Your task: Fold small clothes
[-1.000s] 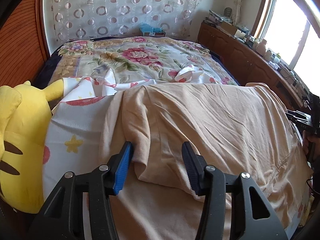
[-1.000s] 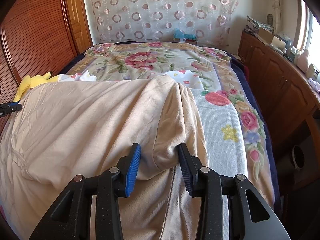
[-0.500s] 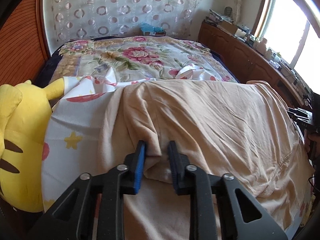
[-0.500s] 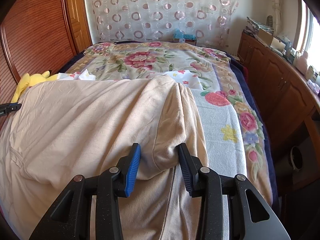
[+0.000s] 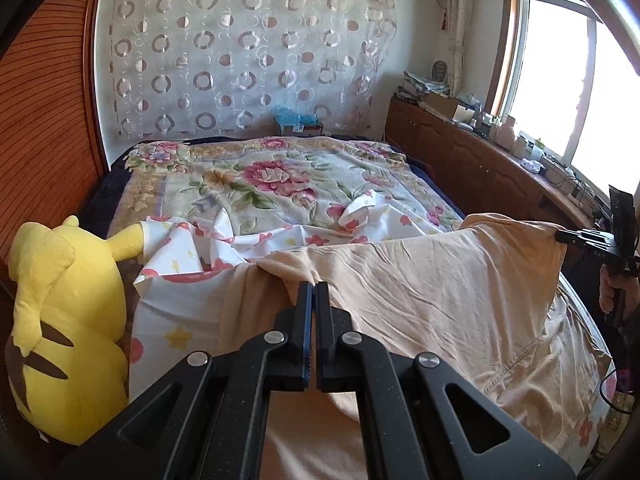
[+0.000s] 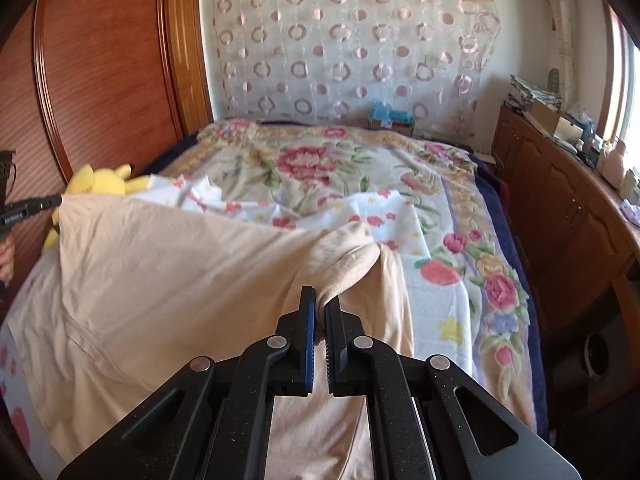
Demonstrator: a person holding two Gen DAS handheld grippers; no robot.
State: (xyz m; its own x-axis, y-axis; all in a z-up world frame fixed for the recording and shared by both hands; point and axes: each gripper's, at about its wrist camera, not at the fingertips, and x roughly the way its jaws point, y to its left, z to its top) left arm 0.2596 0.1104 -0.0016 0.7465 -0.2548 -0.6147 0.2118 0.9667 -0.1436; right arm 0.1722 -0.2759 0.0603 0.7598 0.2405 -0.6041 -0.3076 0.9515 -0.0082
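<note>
A beige garment [image 5: 420, 292] [image 6: 168, 272] is stretched across the near part of the bed, its upper edge raised off the sheet. My left gripper [image 5: 313, 286] is shut on a pinch of that edge at the garment's left end. My right gripper [image 6: 320, 300] is shut on a bunched fold at the right end. Each gripper also shows at the far side of the other's view: the right gripper [image 5: 560, 236] pinching a corner, the left gripper [image 6: 56, 200] doing the same. A white sheet [image 5: 180, 320] printed with stars and red fruit lies under the garment.
A yellow plush toy [image 5: 60, 320] [image 6: 100, 180] sits at the bed's left edge beside a wooden wardrobe [image 6: 100, 80]. A floral blanket [image 5: 272, 172] covers the far bed. A wooden cabinet [image 6: 568, 216] with clutter runs along the right under the window. A hand [image 5: 612, 292] holds the other gripper.
Both grippers went from open around folds of the beige garment to shut on them, the left first. Both then rose, lifting the garment's upper edge off the bed.
</note>
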